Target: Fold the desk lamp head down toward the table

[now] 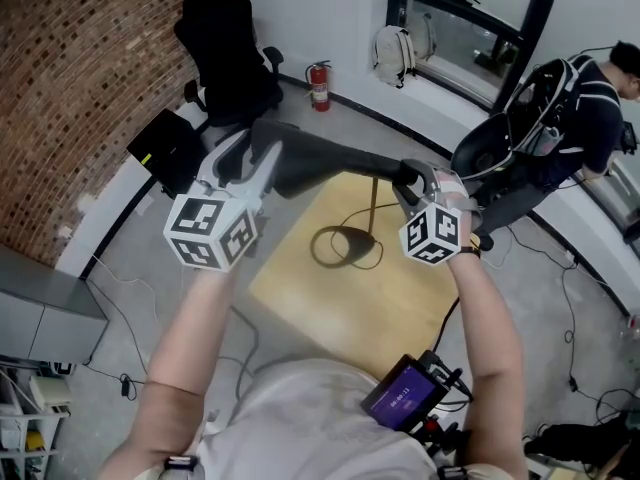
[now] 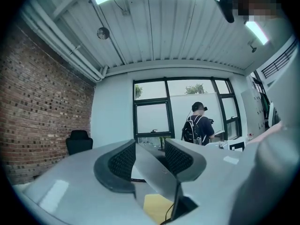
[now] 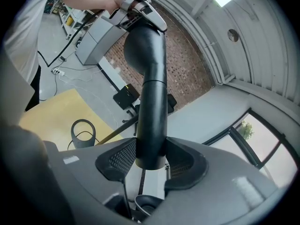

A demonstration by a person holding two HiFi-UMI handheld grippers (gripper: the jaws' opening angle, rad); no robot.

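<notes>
Lamp head [image 1: 340,163]: black, long and tubular. Held up in the air above the far part of the yellow worktop [image 1: 330,313]. Long axis close to level, running left to right across the head view and sloping slightly down toward the right. Broad flared end pointing left, narrow end pointing right, over the stem.

Left claw [image 1: 258,163]: clenched on the broad end of the head. In the left gripper view [image 2: 150,156], a grey slanted edge of the head [image 2: 157,172] caught between the ribbed pads. In the right gripper view, seen at the far tip of the tube [image 3: 140,8].

Right claw [image 1: 415,183]: clamped on the narrow end. In the right gripper view [image 3: 151,156], one pad pressed to each side of the tube [image 3: 152,102], which runs straight away from the camera.

Stem [image 1: 372,208]: thin, brass-coloured, rising from the base toward the narrow end.

Base ring [image 1: 345,246]: dark hoop lying flat on the worktop, below the head.

Surroundings: black office chair [image 1: 225,53] beside the brick wall [image 1: 80,88]; red fire extinguisher [image 1: 318,86] on the floor; person with a backpack [image 1: 570,118] by the window.
</notes>
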